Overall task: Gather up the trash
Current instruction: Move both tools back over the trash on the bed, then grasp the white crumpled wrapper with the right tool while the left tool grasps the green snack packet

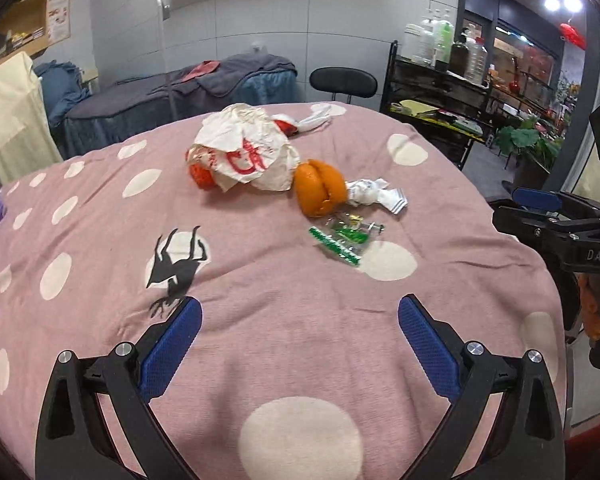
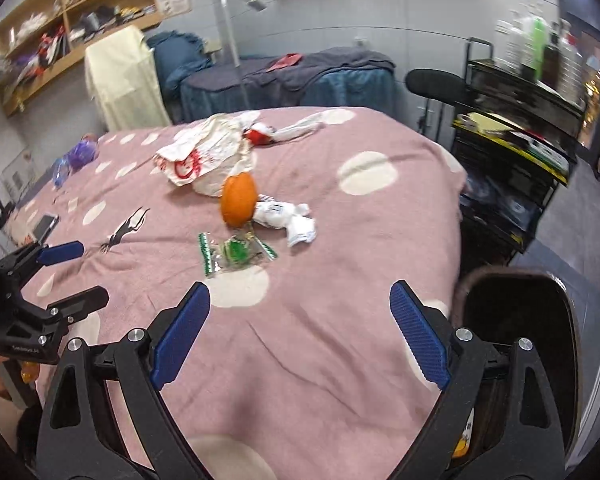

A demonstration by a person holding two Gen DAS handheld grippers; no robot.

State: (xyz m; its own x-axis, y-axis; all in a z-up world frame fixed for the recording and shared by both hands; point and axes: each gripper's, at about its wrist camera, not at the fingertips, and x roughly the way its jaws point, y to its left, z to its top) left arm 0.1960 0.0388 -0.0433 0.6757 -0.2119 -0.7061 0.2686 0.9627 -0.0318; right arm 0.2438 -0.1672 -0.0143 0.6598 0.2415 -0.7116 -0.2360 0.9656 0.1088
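Trash lies on a pink dotted cloth over a table. A clear and green wrapper lies nearest. Behind it are an orange peel, a crumpled white wrapper and a white bag with red print. My left gripper is open and empty, short of the wrapper. My right gripper is open and empty, also short of the wrapper; it shows at the right edge of the left wrist view.
A dark bin stands by the table's right edge. A purple object and a phone lie at the table's left. A black chair and a black shelf cart stand beyond the table.
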